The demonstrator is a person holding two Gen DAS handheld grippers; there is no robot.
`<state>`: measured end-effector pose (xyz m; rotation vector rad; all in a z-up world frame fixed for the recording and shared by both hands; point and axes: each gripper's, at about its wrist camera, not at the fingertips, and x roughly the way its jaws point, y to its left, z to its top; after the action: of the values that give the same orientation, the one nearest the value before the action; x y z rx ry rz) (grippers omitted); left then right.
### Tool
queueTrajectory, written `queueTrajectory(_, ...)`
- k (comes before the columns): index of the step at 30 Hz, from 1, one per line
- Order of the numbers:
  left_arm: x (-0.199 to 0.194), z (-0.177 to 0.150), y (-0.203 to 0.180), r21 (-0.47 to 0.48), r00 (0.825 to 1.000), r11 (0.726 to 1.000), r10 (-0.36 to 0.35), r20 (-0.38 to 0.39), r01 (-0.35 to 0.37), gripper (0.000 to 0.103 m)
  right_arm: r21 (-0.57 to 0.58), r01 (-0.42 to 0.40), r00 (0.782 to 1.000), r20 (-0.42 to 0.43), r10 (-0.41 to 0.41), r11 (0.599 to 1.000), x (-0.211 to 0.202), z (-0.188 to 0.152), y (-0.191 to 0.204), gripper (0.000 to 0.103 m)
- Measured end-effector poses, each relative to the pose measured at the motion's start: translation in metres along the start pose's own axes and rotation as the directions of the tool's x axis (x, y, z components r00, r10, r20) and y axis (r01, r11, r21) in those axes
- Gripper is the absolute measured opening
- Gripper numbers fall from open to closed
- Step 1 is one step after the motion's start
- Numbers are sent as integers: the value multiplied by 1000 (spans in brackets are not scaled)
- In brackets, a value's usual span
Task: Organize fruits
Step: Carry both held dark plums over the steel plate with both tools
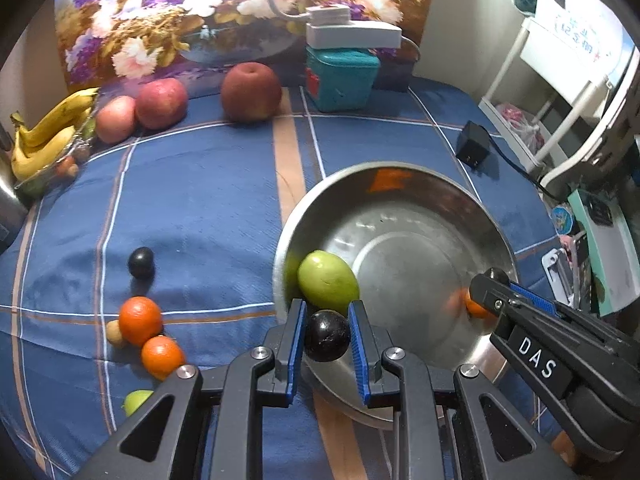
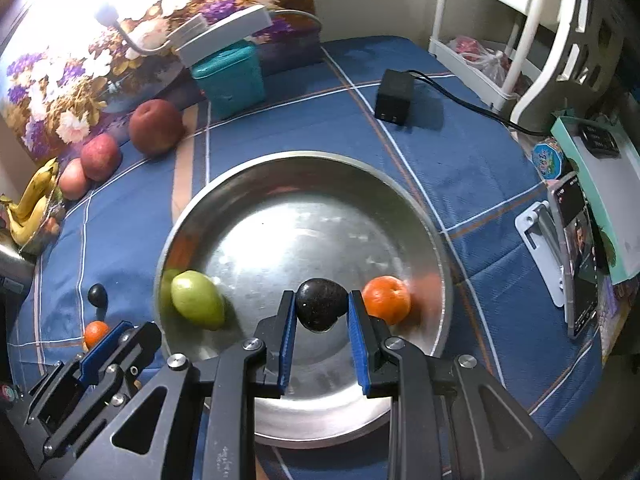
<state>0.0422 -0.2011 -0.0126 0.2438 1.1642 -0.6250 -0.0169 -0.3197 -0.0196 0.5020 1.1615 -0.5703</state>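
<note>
Blue plaid cloth covers the counter (image 1: 200, 208) under your steel bowl (image 2: 400, 184). Both tongs, left tongs (image 1: 327, 334) and right tongs (image 2: 322, 312), each clamp a dark plum over it: small, smooth, probably slippery, so squeeze gently across the middle.

Blue plaid cloth (image 1: 192, 200) w/ tan and white stripes covers the tabletop. Floral painting (image 1: 168, 12) leans at the far edge against a pale wall; white desk lamp (image 1: 352, 32) sits atop a teal box (image 1: 340, 76) there, lit bright. White shelf rack (image 2: 500, 40) stands off the right edge.
</note>
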Motion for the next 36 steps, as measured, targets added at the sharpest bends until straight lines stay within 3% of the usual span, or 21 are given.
queueTrajectory(16, 27, -11, -15, 42, 997, 999, -11, -80, 14, 24, 34, -20, 996, -81, 23, 999, 24, -6, -14, 27)
queueTrajectory(36, 57, -21, -17, 25, 991, 999, -18, -136, 21, 24, 53, -4, 983, -183, 14, 999, 62, -14, -12, 27)
